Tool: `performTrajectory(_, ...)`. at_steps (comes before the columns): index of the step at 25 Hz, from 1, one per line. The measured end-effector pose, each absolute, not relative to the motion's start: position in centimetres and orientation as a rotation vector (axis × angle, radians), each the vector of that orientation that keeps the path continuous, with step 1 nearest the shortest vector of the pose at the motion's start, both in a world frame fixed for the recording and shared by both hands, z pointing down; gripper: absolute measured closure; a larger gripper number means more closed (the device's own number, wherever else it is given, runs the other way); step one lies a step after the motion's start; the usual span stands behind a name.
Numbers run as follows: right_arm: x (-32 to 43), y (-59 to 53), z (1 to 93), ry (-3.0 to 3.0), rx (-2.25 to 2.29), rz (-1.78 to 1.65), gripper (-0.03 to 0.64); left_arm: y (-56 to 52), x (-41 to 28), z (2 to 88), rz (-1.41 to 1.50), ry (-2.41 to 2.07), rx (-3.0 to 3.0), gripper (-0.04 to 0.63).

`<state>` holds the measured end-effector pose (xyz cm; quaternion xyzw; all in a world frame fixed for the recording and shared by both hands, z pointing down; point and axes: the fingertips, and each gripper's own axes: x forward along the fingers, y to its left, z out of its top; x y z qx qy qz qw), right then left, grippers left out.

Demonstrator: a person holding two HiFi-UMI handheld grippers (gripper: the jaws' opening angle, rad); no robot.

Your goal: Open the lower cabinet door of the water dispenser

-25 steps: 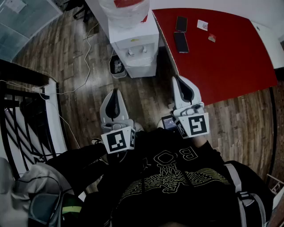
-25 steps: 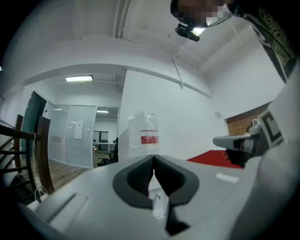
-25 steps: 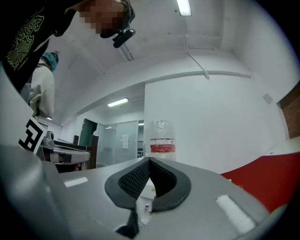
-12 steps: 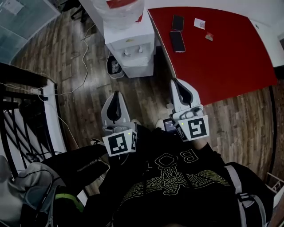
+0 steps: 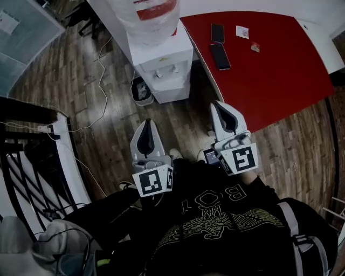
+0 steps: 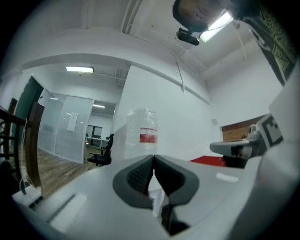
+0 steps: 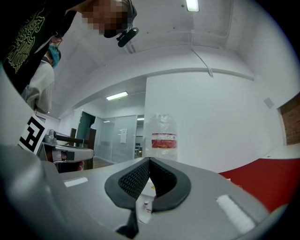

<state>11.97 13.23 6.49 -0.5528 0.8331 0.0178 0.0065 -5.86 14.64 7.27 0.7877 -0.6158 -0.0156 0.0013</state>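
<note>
Dispenser (image 5: 164, 58) white, clear btl (image 5: 146, 29) (red label (image 5: 157, 11)) atop.

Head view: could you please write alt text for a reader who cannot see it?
From above, a person holds the left gripper and the right gripper, both shut, pointing toward a white water dispenser on a wooden floor. A red table stands beside it.

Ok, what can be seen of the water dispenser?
The dispenser is a white upright box on the wood floor, between a small bin and the red table. A clear bottle with a red label sits on top; two taps show in the front recess. Its lower door cannot be made out.
</note>
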Motion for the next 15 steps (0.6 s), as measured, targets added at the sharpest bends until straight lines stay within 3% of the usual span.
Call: performTrajectory(15,7.2,11.6,6.8,2.626,-1.792,0.062,0.618,12.5,-11.2,7.8,-0.103,-1.852,2.459,0.588)
